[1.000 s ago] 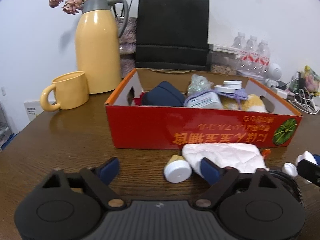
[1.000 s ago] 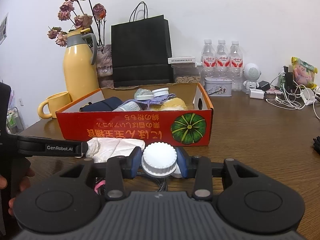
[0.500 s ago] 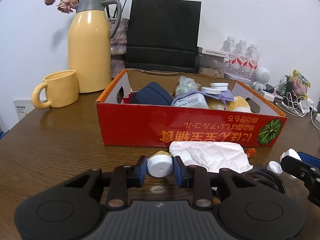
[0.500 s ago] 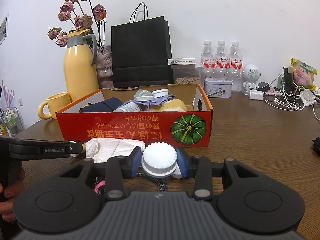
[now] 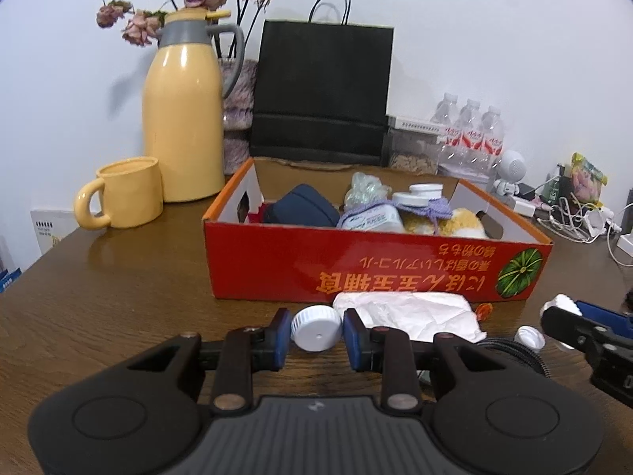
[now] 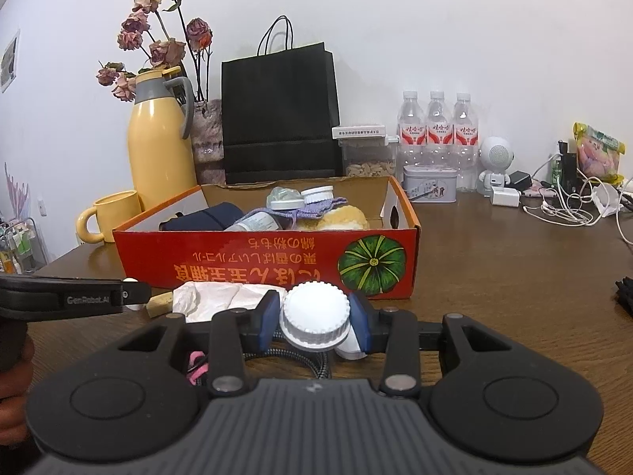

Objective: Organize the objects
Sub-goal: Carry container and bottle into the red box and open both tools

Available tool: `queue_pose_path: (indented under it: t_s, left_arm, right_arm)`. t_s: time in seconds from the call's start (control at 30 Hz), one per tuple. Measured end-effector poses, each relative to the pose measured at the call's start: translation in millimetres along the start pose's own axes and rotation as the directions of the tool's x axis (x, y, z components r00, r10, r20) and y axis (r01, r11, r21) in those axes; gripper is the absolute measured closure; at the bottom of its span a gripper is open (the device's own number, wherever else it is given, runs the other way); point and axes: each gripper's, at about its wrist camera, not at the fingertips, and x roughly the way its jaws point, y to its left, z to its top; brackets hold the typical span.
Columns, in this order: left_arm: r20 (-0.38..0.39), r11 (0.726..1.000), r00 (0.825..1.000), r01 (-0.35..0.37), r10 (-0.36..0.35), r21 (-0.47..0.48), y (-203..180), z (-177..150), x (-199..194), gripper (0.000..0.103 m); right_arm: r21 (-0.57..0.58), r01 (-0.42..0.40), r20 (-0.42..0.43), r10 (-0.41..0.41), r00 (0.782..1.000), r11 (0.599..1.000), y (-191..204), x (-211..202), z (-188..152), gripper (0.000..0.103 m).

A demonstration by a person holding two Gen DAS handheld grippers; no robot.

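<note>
A red cardboard box [image 5: 376,265] [image 6: 237,253] stands mid-table, holding a navy pouch, white jars and a yellow plush. My left gripper [image 5: 316,330] is shut on a small white-capped bottle [image 5: 315,328], lifted a little in front of the box; its tan body shows in the right wrist view [image 6: 160,301]. My right gripper [image 6: 315,318] is shut on a white ridged-cap jar [image 6: 315,316], also seen from the left wrist view [image 5: 561,304]. A white crumpled cloth [image 5: 407,310] [image 6: 221,297] lies against the box front.
A yellow thermos [image 5: 184,126], yellow mug [image 5: 126,192], black paper bag [image 5: 322,91] and water bottles [image 6: 435,134] stand behind the box. A small white cap [image 5: 529,335], braided cable [image 6: 292,364] and charger cords [image 6: 565,206] lie on the table.
My left gripper closed on the white-capped bottle and has lifted it off the table, pulling back slightly. My right gripper has stayed shut on its jar, barely moving.
</note>
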Motion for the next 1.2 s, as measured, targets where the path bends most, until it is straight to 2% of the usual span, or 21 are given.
queue_pose_path:
  t_s: [0.23,0.6,0.93,1.2]
  left_arm:
    - [0.048,1.000,0.999,0.022,-0.023,0.017,-3.7,8.7,-15.9,0.076]
    - [0.113,0.998,0.993,0.043,-0.047,0.036,-12.1,45.7,-15.7,0.076]
    - [0.158,0.999,0.987,0.026,-0.030,0.030,-15.7,80.6,5.2,0.076]
    - [0.150,1.000,0.989,0.008,-0.009,0.008,-15.8,95.8,39.5,0.076]
  right_arm:
    - [-0.016,-0.025,0.033,0.025,0.999,1.000,4.3,-6.1,8.8,0.064]
    - [-0.048,-0.044,0.096,0.048,0.994,0.998,15.6,9.4,49.0,0.064]
    - [-0.036,-0.042,0.116,0.046,0.992,0.998,13.4,44.5,79.9,0.064]
    - [-0.036,-0.035,0.101,0.038,0.994,0.999,9.7,80.1,96.8,0.064]
